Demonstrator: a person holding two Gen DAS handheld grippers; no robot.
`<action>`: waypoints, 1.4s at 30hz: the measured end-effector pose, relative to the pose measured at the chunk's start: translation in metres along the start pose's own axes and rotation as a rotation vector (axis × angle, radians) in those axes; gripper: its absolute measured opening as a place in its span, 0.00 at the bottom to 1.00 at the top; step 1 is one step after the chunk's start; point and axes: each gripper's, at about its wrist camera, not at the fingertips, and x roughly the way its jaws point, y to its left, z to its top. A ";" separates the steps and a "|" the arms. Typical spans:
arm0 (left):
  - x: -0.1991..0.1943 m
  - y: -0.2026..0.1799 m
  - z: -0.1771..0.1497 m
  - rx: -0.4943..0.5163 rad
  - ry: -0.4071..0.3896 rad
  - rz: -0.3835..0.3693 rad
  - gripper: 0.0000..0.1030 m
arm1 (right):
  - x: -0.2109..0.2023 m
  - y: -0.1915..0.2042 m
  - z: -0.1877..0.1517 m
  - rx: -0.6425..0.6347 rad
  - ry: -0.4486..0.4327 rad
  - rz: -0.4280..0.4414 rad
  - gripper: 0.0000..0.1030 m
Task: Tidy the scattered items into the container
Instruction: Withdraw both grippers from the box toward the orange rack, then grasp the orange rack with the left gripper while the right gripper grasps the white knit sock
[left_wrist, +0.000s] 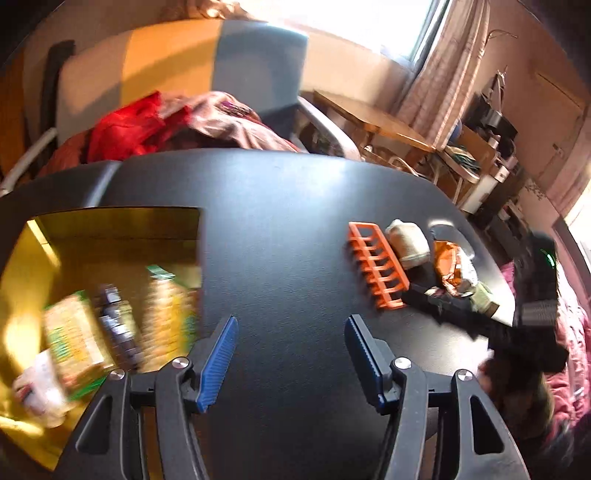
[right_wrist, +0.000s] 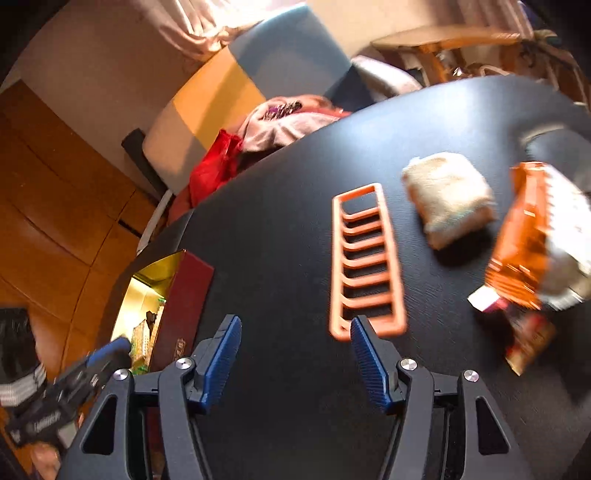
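A box with a gold inside (left_wrist: 110, 229) sits at the left of the black table (left_wrist: 277, 221); it holds green snack packets (left_wrist: 70, 332) and a dark bottle (left_wrist: 118, 325), blurred. My left gripper (left_wrist: 291, 325) is open and empty over bare table just right of the box. An orange slotted rack (right_wrist: 364, 258), a beige cloth roll (right_wrist: 447, 192) and an orange-and-white wrapper (right_wrist: 532, 236) lie on the table. My right gripper (right_wrist: 295, 325) is open and empty, its right fingertip (right_wrist: 360, 328) at the rack's near end. The box shows dark red outside (right_wrist: 184, 302).
A small dark packet (right_wrist: 524, 332) lies by the wrapper. An armchair with red and pink clothes (left_wrist: 166, 122) stands behind the table. A wooden table and cluttered shelves (left_wrist: 472, 147) are at the right. The other gripper shows at the left edge (right_wrist: 55, 398).
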 end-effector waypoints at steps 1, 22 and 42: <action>0.008 -0.008 0.005 0.013 0.010 -0.007 0.60 | -0.006 -0.002 -0.003 -0.001 -0.014 -0.014 0.63; 0.152 -0.083 0.047 0.136 0.172 0.045 0.59 | -0.049 -0.049 -0.032 0.026 -0.079 -0.171 0.68; 0.125 -0.042 0.011 0.131 0.158 0.067 0.35 | -0.040 -0.021 -0.006 -0.067 -0.079 -0.187 0.68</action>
